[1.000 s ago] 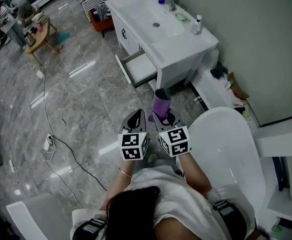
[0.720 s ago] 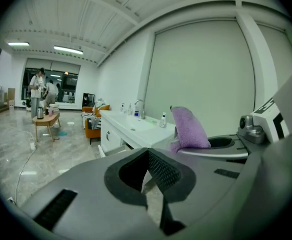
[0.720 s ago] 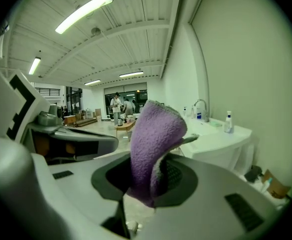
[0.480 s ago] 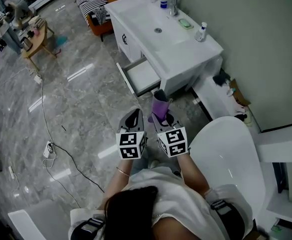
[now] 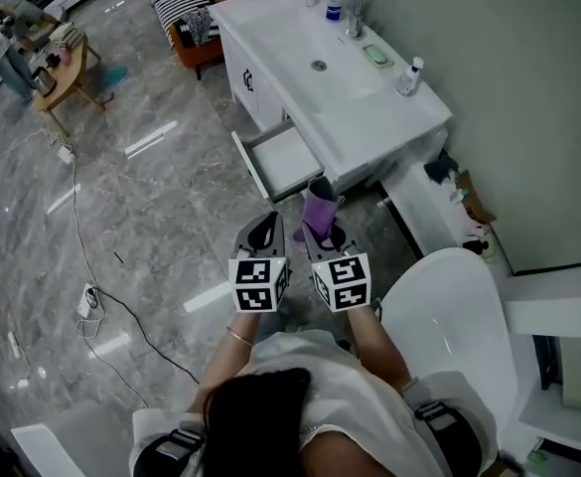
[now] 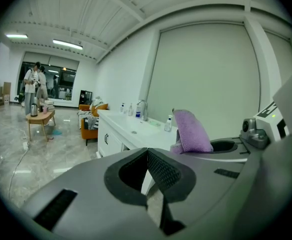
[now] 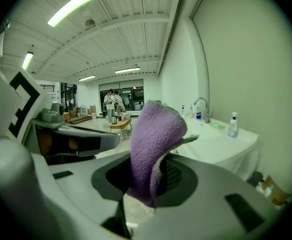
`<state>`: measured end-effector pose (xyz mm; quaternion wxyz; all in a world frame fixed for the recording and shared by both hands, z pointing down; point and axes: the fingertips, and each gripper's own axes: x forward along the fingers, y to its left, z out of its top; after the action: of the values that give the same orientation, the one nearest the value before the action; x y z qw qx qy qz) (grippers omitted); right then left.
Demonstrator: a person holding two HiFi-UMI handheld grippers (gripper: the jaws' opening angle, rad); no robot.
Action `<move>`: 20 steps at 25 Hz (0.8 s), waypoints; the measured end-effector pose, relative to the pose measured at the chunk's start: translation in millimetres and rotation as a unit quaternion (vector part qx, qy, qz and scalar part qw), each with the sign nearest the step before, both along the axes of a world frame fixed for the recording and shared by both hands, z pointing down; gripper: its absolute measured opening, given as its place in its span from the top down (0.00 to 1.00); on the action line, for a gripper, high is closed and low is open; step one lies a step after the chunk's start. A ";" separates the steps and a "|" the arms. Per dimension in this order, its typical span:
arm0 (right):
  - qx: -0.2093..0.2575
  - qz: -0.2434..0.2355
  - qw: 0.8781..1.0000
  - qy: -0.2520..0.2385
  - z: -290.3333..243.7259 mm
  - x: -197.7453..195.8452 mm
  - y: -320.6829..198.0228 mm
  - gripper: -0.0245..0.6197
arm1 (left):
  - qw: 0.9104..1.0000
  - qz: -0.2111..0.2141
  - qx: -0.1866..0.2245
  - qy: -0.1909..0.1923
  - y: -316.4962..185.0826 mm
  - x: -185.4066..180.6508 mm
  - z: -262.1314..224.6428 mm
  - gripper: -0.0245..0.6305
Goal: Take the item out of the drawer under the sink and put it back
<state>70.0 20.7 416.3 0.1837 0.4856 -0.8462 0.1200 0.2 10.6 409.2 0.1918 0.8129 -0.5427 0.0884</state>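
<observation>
A purple cloth (image 5: pixel 320 209) stands up from my right gripper (image 5: pixel 321 231), which is shut on it; in the right gripper view the cloth (image 7: pixel 153 144) folds over between the jaws. My left gripper (image 5: pixel 262 231) is level beside it, shut, with nothing held (image 6: pixel 147 156). The cloth (image 6: pixel 190 131) also shows at the right of the left gripper view. Ahead of both grippers the drawer (image 5: pixel 282 162) under the white sink cabinet (image 5: pixel 369 117) is pulled open over the floor, with a short stretch of floor between it and the grippers.
A white rounded tub (image 5: pixel 459 316) lies at my right. A low white shelf (image 5: pixel 424 207) with clutter adjoins the cabinet. Bottles (image 5: pixel 407 78) stand on the sink top. A cable (image 5: pixel 121 301) runs over the marble floor at left. A wooden table (image 5: pixel 57 73) stands far left.
Both grippers have moved forward together toward the sink cabinet, so the open drawer lies closer. The purple cloth stays in the right gripper.
</observation>
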 end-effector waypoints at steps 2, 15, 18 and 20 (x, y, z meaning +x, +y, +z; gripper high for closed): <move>-0.002 0.003 1.000 0.004 0.4 -4.4 -8.1 0.79 | 1.000 0.003 -0.001 -0.001 -8.4 -5.2 0.9 0.96; 0.002 0.019 1.000 0.022 -4.1 -40.3 -53.2 0.79 | 1.000 0.008 0.006 0.008 -59.8 -54.9 -2.7 0.96; 0.002 0.025 0.999 0.025 -3.7 -46.0 -59.6 0.79 | 0.999 -0.002 0.014 0.033 -68.6 -67.3 -10.5 0.96; 0.002 0.027 0.999 0.025 -4.5 -48.6 -62.3 0.79 | 0.998 -0.008 0.029 0.047 -74.6 -73.5 -21.4 0.96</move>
<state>21.4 -41.6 411.8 0.2006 0.5111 -0.8284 0.1105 -73.3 -64.0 387.8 0.1942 0.8171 -0.5418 0.0332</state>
